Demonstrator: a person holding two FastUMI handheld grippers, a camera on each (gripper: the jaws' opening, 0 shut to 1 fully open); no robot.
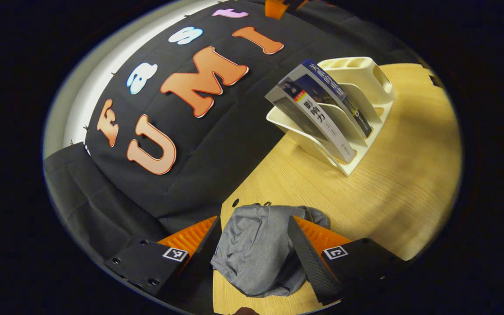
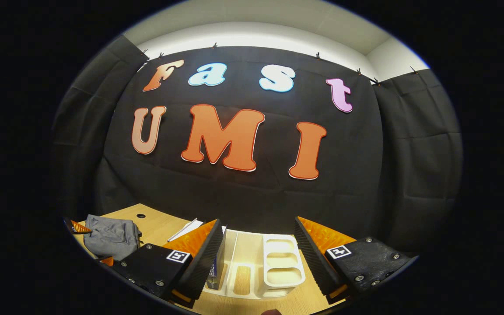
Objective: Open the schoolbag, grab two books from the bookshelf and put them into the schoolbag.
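- Left gripper (image 1: 254,249) is seen w/ jaws apart, straddling the schoolbag (image 1: 258,249); fingers sit either side of the crumpled cloth, whether they touch it can't be told, no clamp is made yet
- Schoolbag is found at near edge of the table (image 1: 409,183), close to the booth wall; in right gripper view it lies far left (image 2: 112,238) w/ the other gripper's tips beside it
- Right gripper (image 2: 256,258) is held w/ jaws wide apart, nothing between them, hovering above the bookshelf (image 2: 256,262)
- Bookshelf (image 1: 361,109) is placed well apart from the bag, further along the table; two books (image 1: 317,109) are leaned in its slots, tilted
- Step judged: bag opening, or steadying bag while a book is fetched; bag looks collapsed, zip or mouth can't be made out
- To be done well: a fold near the opening should be pinched firmly, not the bulk, & lifted so the mouth is held wide; soft cloth is likely to slip or bunch
- For the books: spine/upper edge should be gripped square, then drawn up along the slot angle so the light rack isn't dragged
- Materials: bag = grey woven fabric, limp, creased; rack = cream moulded plastic, smooth, rounded dividers + cup-like cells; books = glossy covers, thin, stiff; table = pale wood grain, smooth, w/ a small round hole near the bag
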